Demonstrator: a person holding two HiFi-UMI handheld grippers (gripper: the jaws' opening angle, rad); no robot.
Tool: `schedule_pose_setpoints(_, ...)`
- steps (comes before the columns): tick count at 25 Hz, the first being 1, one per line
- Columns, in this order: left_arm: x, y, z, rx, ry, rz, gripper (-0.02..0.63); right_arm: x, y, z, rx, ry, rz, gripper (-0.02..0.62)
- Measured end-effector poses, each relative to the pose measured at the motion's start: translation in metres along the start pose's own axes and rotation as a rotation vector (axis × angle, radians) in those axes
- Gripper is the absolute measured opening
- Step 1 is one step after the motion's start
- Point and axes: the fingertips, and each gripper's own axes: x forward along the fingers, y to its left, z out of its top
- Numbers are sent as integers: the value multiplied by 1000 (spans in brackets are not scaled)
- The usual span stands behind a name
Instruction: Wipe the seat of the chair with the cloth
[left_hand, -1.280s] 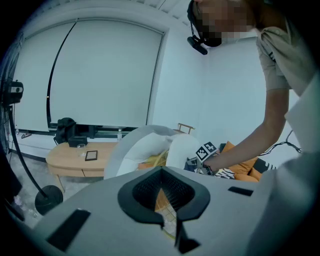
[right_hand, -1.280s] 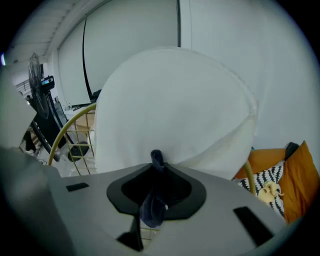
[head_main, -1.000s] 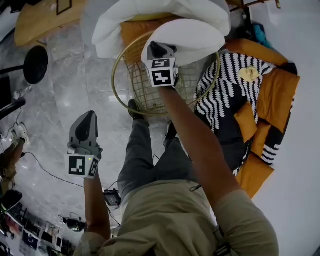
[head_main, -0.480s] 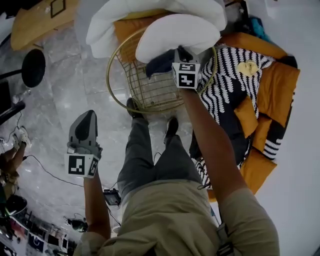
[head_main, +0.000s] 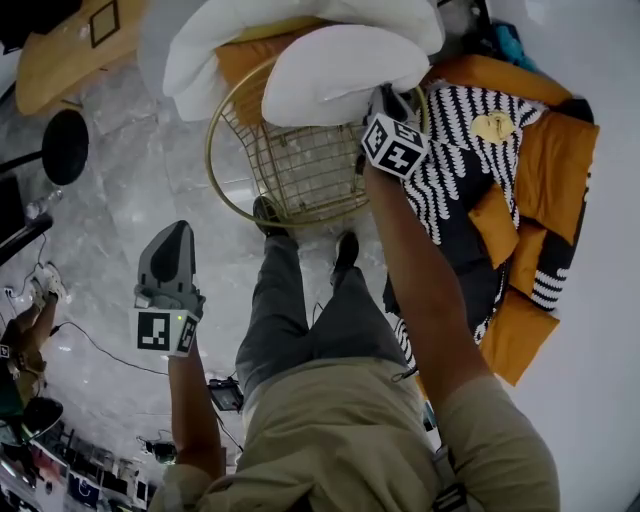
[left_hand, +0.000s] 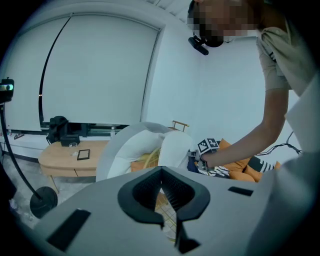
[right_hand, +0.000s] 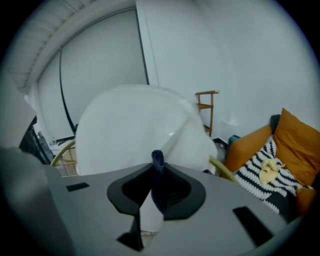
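Observation:
The gold wire chair (head_main: 300, 175) stands in front of the person's feet, and its open mesh seat shows in the head view. Two white cushions (head_main: 335, 70) lie over its back part. My right gripper (head_main: 383, 102) is at the chair's right rim beside the cushions, shut on a dark blue cloth (right_hand: 158, 172). A fold of that cloth pokes up between the jaws in the right gripper view; the head view hides it. My left gripper (head_main: 175, 232) hangs over the floor left of the chair, shut, with nothing in it. In the left gripper view the chair (left_hand: 150, 161) lies ahead.
A black-and-white striped throw (head_main: 450, 190) and orange cushions (head_main: 560, 175) lie right of the chair. A wooden table (head_main: 60, 50) and a black round stand base (head_main: 65, 135) are at the upper left. Cables (head_main: 90, 345) run across the marble floor.
My right gripper has carried the cloth from the middle back of the seat rightward to the chair's right rim. The left gripper has stayed put.

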Motion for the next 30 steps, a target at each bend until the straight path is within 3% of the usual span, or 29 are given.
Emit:
schedule_pose_setpoints(5,-6,8,-4,-11,2,22,15,3,122,-14,-176,-18,184,63)
schedule_pose_setpoints(8,-12,16,-11,-19,4,37,15,11,175,-15,-213,-27,227,63)
schedule_pose_setpoints(15,-22,31,-26,-44,17,64,15,-7,181,-24,-119,-37,193,63)
schedule_pose_setpoints(19,-17,28,-27,-49,17,54,15,-29,227,-71,-207,46,341,63)
schedule_pose_setpoints(23,-9,21,-27,-49,16,40,15,-47,293,-113,-362,132,591,63)
schedule_pose_setpoints(26,-8,20,-26,-45,13,38,15,-38,291,-126,-474,161,629,63)
schedule_pose_setpoints(30,-12,24,-28,-50,12,49,15,-7,226,-119,-533,182,534,63)
